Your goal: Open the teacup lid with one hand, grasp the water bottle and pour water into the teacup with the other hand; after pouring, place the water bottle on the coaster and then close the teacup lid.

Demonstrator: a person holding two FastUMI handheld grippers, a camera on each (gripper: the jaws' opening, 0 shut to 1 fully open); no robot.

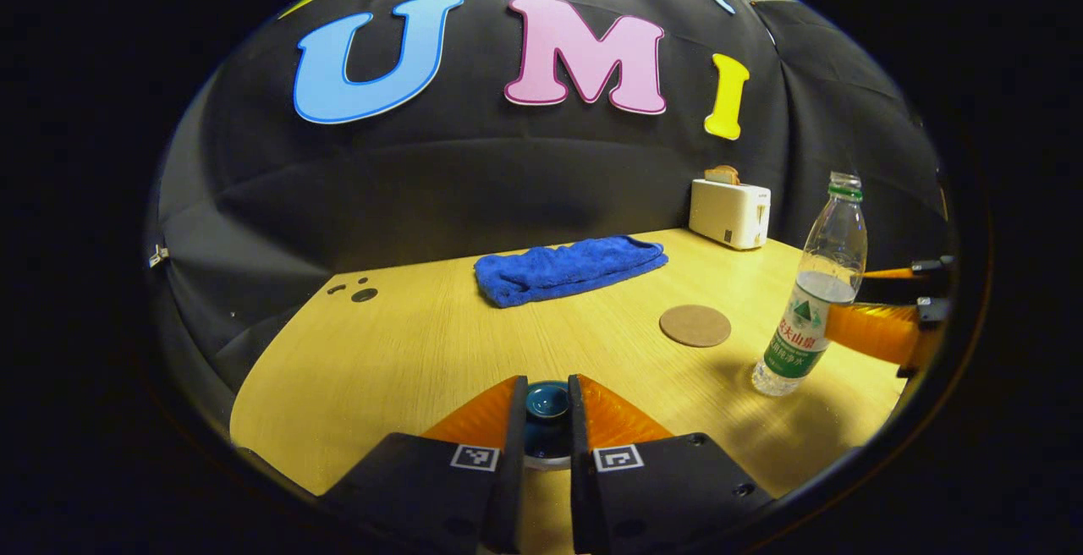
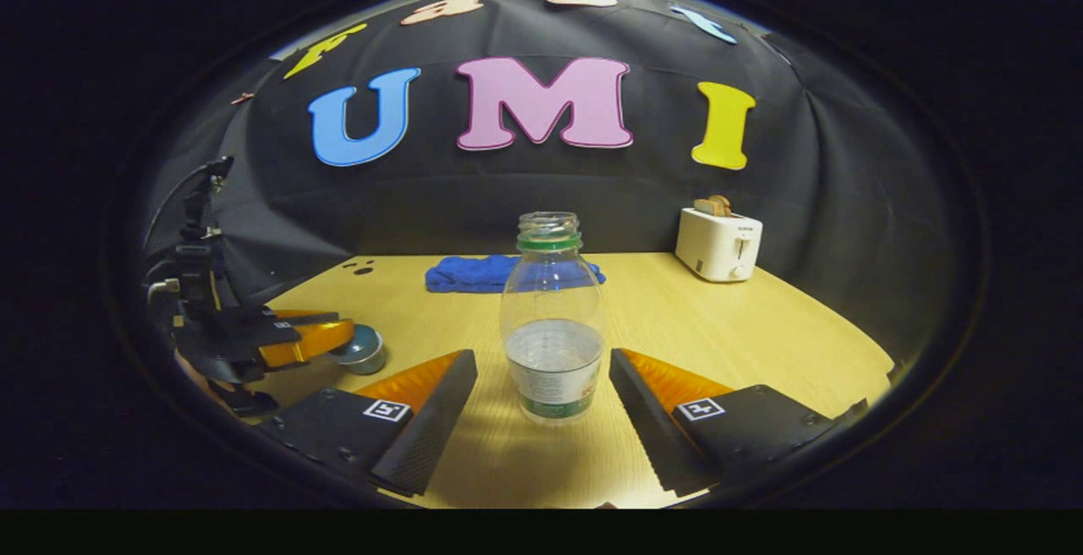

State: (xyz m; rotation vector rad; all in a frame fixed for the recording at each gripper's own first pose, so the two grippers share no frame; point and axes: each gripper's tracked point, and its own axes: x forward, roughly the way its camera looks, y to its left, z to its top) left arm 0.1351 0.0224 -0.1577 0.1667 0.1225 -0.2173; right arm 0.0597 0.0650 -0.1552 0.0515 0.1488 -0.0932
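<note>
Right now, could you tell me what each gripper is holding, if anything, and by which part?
The left gripper is shut on the teacup lid, pinching its knob. The right gripper is open around the water bottle, holding nothing.

Both views look low across the table (image 1: 406,352) toward the wall

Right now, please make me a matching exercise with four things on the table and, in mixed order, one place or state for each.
Things:
1. water bottle
2. teacup lid
3. coaster
4. toaster

Places or states:
A. at the far corner of the table, a slice of bread in its slot
B. between the closed fingers of the left gripper
C. upright and uncapped, between the open fingers of the right gripper, not touched
D. flat and bare, between the blue towel and the bottle

Pairs: 1-C, 2-B, 3-D, 4-A
</note>
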